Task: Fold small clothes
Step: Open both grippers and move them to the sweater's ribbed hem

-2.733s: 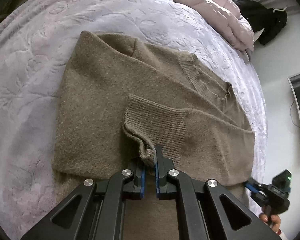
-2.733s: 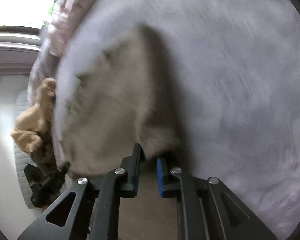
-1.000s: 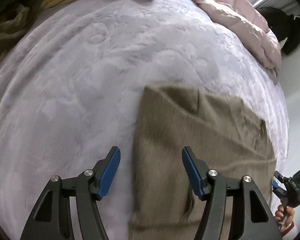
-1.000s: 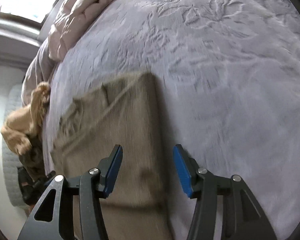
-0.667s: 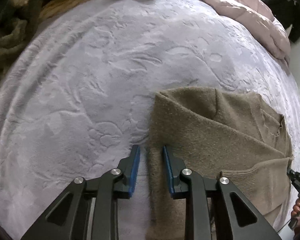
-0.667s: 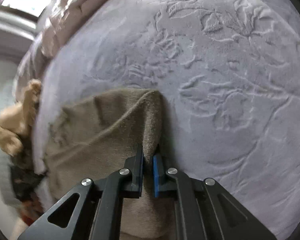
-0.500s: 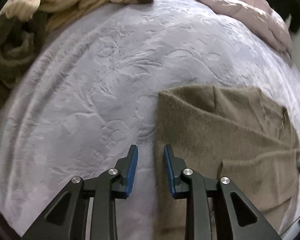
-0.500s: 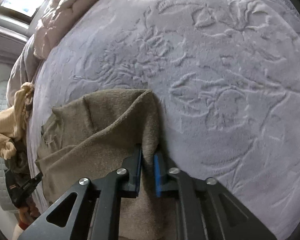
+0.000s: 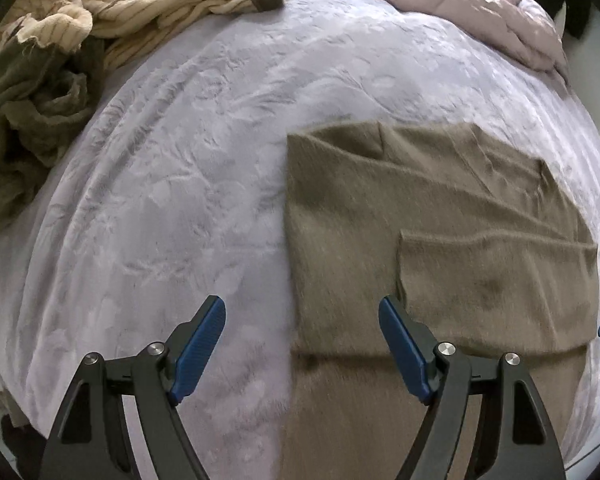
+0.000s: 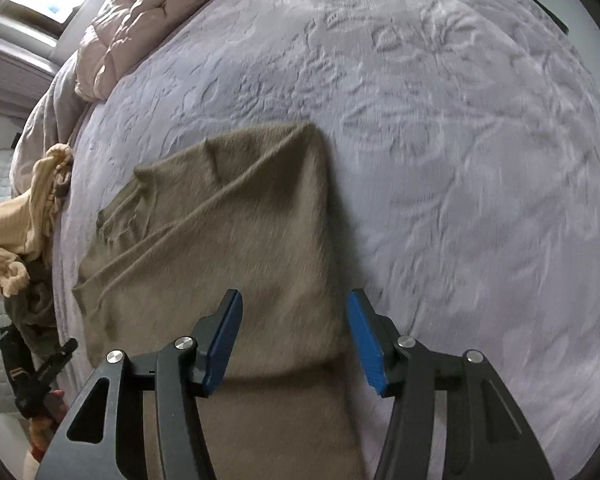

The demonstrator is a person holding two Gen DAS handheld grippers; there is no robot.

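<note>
Both grippers, left (image 9: 302,354) and right (image 10: 296,340), opening, empty; sweater (image 9: 420,240) soft, limp, light: pinch folded edge corners.

Bed surface: pale lilac embossed bedspread (image 9: 188,184) beneath my fingers.
Centre: folded brown sweater (image 9: 440,240) lying flat.
Far left: striped cream garment (image 9: 172,4) touching crumpled olive garment (image 9: 28,120).
Far edge: bunched pink quilt (image 9: 460,4).

My left gripper (image 9: 302,350) and right gripper (image 10: 296,338) are opening, letting go of the sweater's (image 9: 440,232) edges and lifting away.
</note>
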